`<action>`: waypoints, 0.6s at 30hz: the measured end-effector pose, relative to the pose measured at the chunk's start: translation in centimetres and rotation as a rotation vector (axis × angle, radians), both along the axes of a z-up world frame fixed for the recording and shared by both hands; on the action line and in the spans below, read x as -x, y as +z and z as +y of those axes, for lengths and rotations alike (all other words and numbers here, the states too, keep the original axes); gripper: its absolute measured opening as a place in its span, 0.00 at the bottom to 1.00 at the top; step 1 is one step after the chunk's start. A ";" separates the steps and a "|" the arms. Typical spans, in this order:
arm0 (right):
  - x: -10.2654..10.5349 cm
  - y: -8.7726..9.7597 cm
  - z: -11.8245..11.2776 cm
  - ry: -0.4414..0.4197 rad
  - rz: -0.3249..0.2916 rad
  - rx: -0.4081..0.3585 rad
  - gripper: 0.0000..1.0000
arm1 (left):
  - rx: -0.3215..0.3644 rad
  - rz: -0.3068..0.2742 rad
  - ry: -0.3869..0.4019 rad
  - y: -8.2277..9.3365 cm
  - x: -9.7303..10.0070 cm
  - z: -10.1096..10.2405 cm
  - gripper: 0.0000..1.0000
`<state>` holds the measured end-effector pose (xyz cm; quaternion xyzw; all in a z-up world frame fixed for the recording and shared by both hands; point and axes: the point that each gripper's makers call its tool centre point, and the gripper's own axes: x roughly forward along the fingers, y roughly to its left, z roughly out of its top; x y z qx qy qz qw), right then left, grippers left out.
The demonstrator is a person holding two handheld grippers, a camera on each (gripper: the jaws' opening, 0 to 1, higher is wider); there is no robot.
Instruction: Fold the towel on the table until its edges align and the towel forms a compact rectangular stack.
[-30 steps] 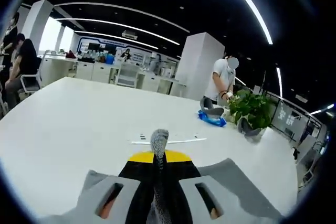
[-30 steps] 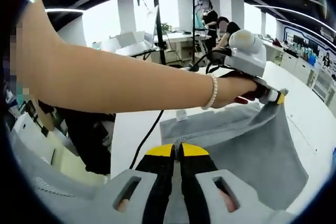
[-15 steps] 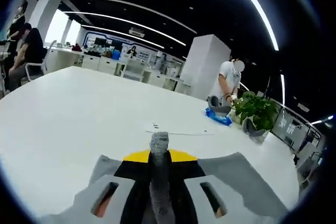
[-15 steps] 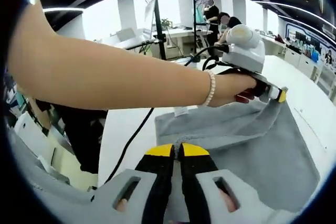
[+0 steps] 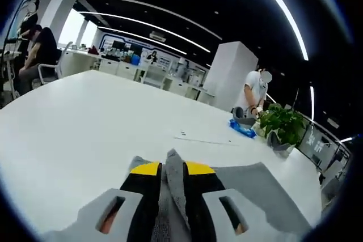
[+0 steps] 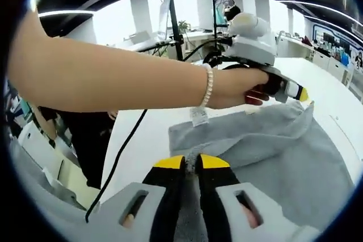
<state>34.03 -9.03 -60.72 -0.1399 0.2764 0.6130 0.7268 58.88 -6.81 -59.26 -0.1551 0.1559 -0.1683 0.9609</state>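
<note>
white table [image 5: 68, 134] | grey towel [image 6: 272, 157] pinched by both claws [image 6: 191, 162]

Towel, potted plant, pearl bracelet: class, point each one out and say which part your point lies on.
towel [image 6: 295, 157]: right gripper view, on the flat grey cloth right of the jaws.
potted plant [image 5: 282, 126]: left gripper view, on its green leaves.
pearl bracelet [image 6: 208, 86]: right gripper view, on the beads around the wrist.

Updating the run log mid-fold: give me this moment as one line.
left gripper: shut on towel | right gripper: shut on towel | towel: held along one edge, rest draped on table | fold: unfinished
</note>
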 end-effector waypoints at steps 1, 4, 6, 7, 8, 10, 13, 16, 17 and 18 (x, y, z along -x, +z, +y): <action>0.4 0.0 0.2 0.012 0.011 -0.005 0.12 | 0.008 -0.005 0.008 0.5 0.6 0.1 0.17; 1.1 0.4 0.9 0.041 0.003 -0.030 0.16 | 0.017 -0.022 0.027 1.7 2.0 0.6 0.18; 1.2 0.8 0.9 0.042 -0.006 -0.033 0.18 | 0.019 -0.029 0.039 2.3 3.0 0.9 0.18; 1.2 1.0 0.8 0.040 -0.007 -0.036 0.18 | 0.018 -0.038 0.050 2.8 3.9 1.2 0.19; 1.1 1.3 0.7 0.035 -0.004 -0.044 0.18 | 0.017 -0.041 0.056 3.1 4.4 1.3 0.19; 0.8 1.6 0.4 0.028 -0.004 -0.045 0.20 | 0.012 -0.047 0.077 3.6 5.9 1.8 0.21; 0.1 1.9 -0.2 0.019 -0.032 -0.042 0.21 | -0.058 -0.013 0.087 2.9 8.3 1.8 0.22; -1.5 2.4 -2.0 0.002 -0.082 -0.021 0.21 | -0.078 0.002 0.092 2.4 11.0 0.7 0.23; -1.9 2.6 -2.5 -0.005 -0.091 -0.020 0.20 | -0.091 0.013 0.092 2.2 11.7 0.4 0.24; -2.9 2.6 -3.6 -0.023 -0.113 -0.007 0.20 | -0.122 0.029 0.101 1.7 12.7 0.1 0.25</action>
